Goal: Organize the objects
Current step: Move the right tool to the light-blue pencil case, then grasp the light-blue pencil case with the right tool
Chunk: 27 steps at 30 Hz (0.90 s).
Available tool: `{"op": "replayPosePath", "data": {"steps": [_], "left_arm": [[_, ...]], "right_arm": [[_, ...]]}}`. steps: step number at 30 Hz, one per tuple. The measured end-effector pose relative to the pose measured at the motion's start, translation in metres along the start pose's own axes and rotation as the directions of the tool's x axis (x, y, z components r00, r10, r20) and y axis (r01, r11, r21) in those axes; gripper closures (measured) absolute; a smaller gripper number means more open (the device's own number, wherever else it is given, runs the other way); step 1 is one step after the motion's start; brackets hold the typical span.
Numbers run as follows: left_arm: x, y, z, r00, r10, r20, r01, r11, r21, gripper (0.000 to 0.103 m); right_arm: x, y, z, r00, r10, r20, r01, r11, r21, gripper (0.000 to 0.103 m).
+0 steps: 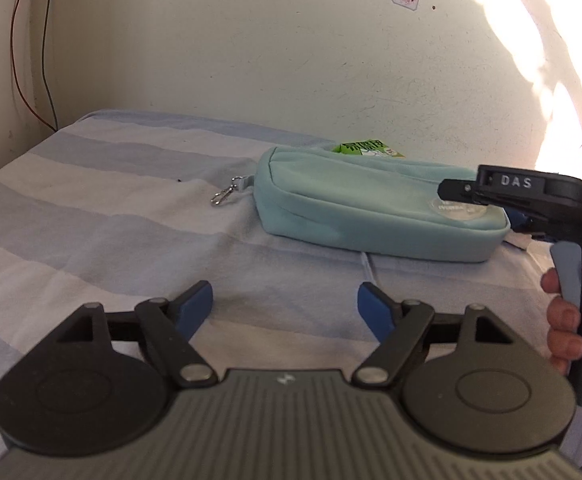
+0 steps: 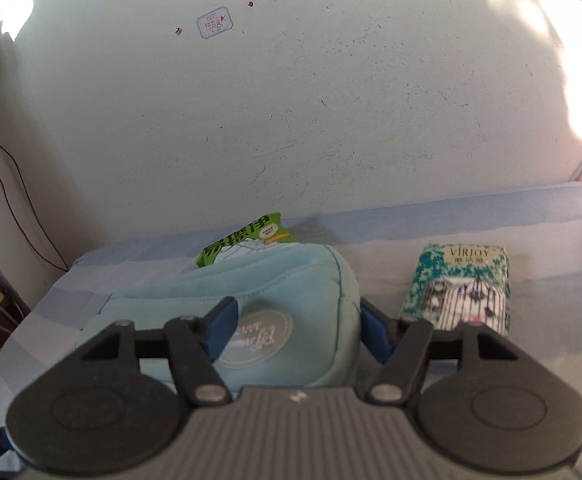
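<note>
Two grippers working over striped bed (image 1: 91,200): right gripper (image 2: 297,326) straddling near end of teal pouch (image 2: 251,292), jaws half-wide, grip unclear. Pouch lying lengthwise away from it. Left gripper (image 1: 285,308) hanging wide, empty, farther off.

The left tongs (image 1: 285,306) hang low and tilted downward, their blue pads (image 1: 199,300) spread wide with nothing between them. The right tongs (image 2: 297,326) also point downward, seen side-on from the left wrist view, with their pads (image 2: 221,326) set either side of a soft object's end; whether they press on it cannot be told. A hand (image 1: 567,312) wraps the right tool's grey handle, fingers curled round the front.
</note>
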State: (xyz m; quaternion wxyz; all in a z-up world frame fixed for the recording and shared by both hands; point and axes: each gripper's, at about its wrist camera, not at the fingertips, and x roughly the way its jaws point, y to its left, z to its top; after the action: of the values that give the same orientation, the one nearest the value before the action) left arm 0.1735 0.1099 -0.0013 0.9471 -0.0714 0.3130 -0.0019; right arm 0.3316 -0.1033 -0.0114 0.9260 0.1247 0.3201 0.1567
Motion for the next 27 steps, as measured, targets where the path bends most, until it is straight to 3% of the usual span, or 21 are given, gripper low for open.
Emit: {"op": "replayPosePath", "data": {"steps": [3, 11, 13, 15, 16, 24, 25, 27], "left_arm": [[0.000, 0.001, -0.001, 1.000, 0.000, 0.000, 0.000, 1.000, 0.001, 0.022], [-0.003, 0.000, -0.001, 1.000, 0.002, 0.001, -0.002, 1.000, 0.006, 0.022], [-0.003, -0.001, -0.001, 1.000, 0.001, 0.001, -0.001, 1.000, 0.005, 0.021], [-0.003, -0.001, -0.001, 1.000, 0.000, 0.003, 0.000, 1.000, 0.003, 0.021], [-0.003, -0.001, 0.000, 1.000, -0.001, 0.003, 0.001, 1.000, 0.002, 0.021], [-0.004, -0.002, -0.002, 1.000, -0.002, 0.004, 0.002, 1.000, 0.000, 0.020], [-0.004, -0.002, -0.003, 1.000, -0.001, 0.004, 0.001, 1.000, 0.001, 0.019], [-0.004, -0.003, -0.002, 1.000, 0.001, 0.002, -0.001, 1.000, 0.003, 0.019]], "right_arm": [[-0.022, -0.009, -0.012, 1.000, 0.028, -0.003, -0.028, 0.999, 0.029, 0.053], [-0.092, -0.020, -0.049, 0.996, 0.086, 0.015, -0.086, 0.996, -0.014, 0.059], [-0.094, -0.015, -0.052, 0.996, 0.078, 0.031, -0.077, 0.997, -0.027, 0.055], [-0.089, -0.012, -0.048, 0.997, 0.079, 0.017, -0.078, 0.997, -0.019, 0.035], [-0.085, -0.015, -0.049, 0.996, 0.086, 0.013, -0.086, 0.996, -0.002, 0.031], [-0.064, -0.012, -0.055, 0.993, 0.110, -0.039, -0.107, 0.992, 0.062, 0.019], [-0.062, -0.009, -0.055, 0.994, 0.103, -0.046, -0.101, 0.994, 0.042, 0.019], [-0.062, -0.004, -0.056, 0.994, 0.092, -0.053, -0.091, 0.996, 0.009, 0.028]]}}
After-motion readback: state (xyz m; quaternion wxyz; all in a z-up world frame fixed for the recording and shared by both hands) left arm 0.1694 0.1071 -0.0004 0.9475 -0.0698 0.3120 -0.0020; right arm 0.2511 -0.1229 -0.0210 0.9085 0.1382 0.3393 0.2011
